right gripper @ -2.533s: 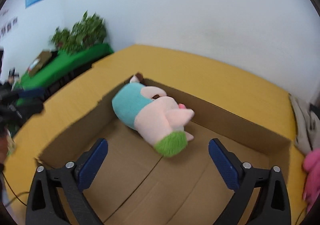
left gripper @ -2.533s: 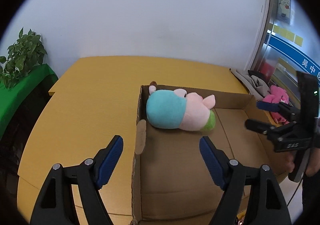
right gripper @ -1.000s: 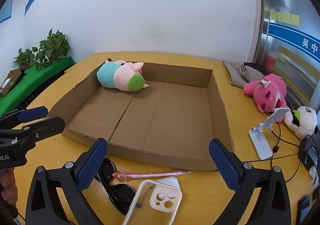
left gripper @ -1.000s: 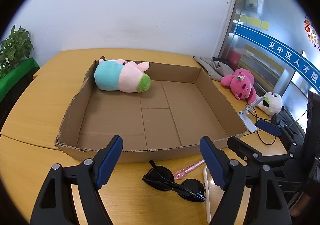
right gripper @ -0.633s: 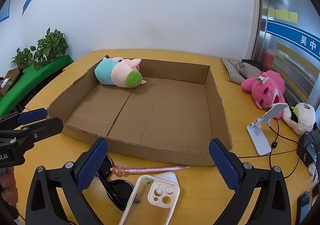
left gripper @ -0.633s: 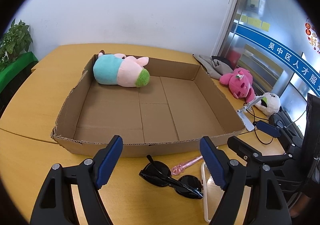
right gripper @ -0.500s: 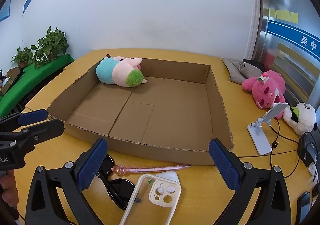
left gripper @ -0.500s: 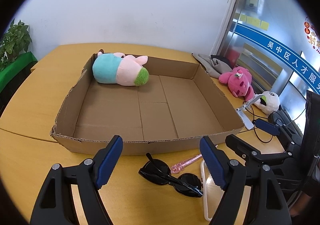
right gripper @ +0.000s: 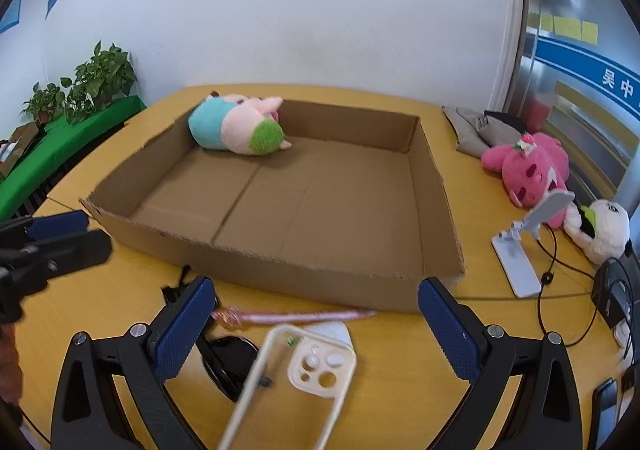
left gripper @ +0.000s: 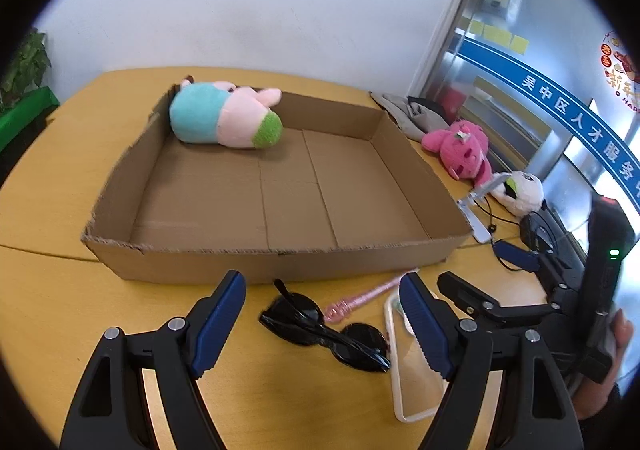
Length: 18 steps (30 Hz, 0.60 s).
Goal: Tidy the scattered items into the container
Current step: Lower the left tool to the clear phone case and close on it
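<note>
From the left wrist view, the left gripper [left gripper: 322, 314] hangs with jaws wide apart and empty above the black sunglasses [left gripper: 324, 330], which lie on the wooden table [left gripper: 48, 186] just outside the near wall of the cardboard box [left gripper: 248, 266]. A pink pen [left gripper: 366, 296] touches the sunglasses and a clear phone case [left gripper: 400, 362] lies just beside them, so a closing grab could likely catch or scatter these neighbours. The thin, glossy frames may also slip.

From the right wrist view, the right gripper [right gripper: 316, 326] is likewise spread and empty over the phone case [right gripper: 296, 374]. A plush pig [right gripper: 236, 128] already sits in the box's far left corner. The pink plush bear [right gripper: 528, 166], panda plush [right gripper: 600, 230], phone stand [right gripper: 528, 238] and cable [right gripper: 560, 290] crowd the table's right edge; the cable could snag.
</note>
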{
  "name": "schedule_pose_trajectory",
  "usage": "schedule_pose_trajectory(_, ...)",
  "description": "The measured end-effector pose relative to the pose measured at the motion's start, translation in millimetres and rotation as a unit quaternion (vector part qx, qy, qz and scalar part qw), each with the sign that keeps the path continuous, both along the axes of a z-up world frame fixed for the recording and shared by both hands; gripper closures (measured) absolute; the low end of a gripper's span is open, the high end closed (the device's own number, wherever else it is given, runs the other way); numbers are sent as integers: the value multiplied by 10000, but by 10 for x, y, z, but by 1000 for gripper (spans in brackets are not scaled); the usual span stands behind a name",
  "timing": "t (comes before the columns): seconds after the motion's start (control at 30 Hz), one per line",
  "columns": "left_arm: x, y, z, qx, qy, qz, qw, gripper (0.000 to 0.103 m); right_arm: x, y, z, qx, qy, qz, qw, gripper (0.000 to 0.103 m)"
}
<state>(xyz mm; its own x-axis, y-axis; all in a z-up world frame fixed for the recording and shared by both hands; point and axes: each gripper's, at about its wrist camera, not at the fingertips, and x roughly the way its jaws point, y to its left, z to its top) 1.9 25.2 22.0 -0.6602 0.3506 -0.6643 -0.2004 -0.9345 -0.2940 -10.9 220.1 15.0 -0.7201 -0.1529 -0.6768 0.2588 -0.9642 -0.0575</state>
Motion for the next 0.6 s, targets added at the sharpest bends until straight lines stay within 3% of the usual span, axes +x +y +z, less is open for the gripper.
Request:
schedule_pose_trajectory(0.17,55,145,-293,163,-503,-463,9975,24,-5,369,-406,-118,-702,-378,9967,0)
schedule_pose_trajectory(0.3,150,345,-535,414,-909,-961,9903,24,61,531,-651,-210,-1109,-525,9922,0)
schedule_pose_trajectory(0.5,278,682,-796,474,-1342,-1504,9783,25,118,496,-807,-307,-1317,-340,9902,1)
schedule_pose_trajectory(0.6,284,771,-890,493,-1508,-1618,9740,28,109,460,-881,-250,-1416,-307,9891,8)
